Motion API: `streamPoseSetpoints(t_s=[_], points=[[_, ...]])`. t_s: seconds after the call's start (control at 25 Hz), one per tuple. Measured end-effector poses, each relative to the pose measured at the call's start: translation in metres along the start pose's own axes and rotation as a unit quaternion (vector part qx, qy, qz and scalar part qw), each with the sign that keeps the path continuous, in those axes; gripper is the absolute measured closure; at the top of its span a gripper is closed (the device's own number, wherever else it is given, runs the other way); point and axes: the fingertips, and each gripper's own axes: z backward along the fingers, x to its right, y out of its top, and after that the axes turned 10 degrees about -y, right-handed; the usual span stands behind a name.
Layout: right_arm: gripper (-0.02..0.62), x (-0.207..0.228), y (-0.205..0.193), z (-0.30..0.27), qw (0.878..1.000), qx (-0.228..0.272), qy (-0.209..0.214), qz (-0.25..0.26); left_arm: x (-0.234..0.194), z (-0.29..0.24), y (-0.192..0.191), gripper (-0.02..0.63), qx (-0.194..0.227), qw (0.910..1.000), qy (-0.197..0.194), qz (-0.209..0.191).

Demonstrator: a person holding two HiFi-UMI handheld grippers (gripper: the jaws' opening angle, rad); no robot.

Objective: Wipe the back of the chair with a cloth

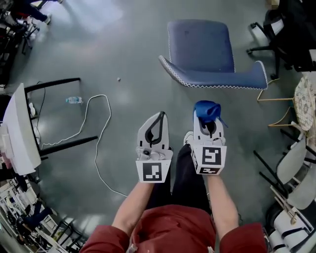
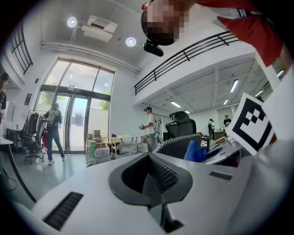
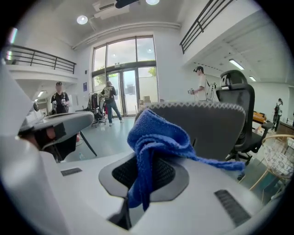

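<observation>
Head view showed the right gripper (image 1: 208, 120) clamped on the blue cloth (image 1: 207, 109), just short of the chair (image 1: 200, 47); the left gripper (image 1: 160, 116) was pinched together, empty; by my judgement, all wiping was yet to do.

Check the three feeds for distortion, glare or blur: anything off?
Head view: little distortion, sharp, with a soft glare patch on the floor at top left. Left gripper view: heavy fisheye, black vignette in the corners, glass doors blown out by daylight. Right gripper view: same fisheye and vignette, the cloth up close is sharp, and the doors behind it are overbright.
</observation>
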Motion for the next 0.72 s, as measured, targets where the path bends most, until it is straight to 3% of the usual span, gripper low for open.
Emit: streamPoseSetpoints(t_s=[0.28,0.48,0.72], points=[[0.535,0.024,0.078,0.017,0.999,0.023,-0.023,0.029,0.004,0.000,0.077,0.595,0.029,0.9991,-0.004,-0.030],[0.535,0.028,0.078,0.006,0.999,0.000,-0.025,0.042,0.009,0.003,0.101,0.595,0.016,0.9997,-0.002,-0.020],[0.535,0.020,0.065,-0.005,0.999,-0.028,-0.013,0.041,0.004,0.000,0.132,0.595,0.044,0.9978,-0.001,-0.050]])
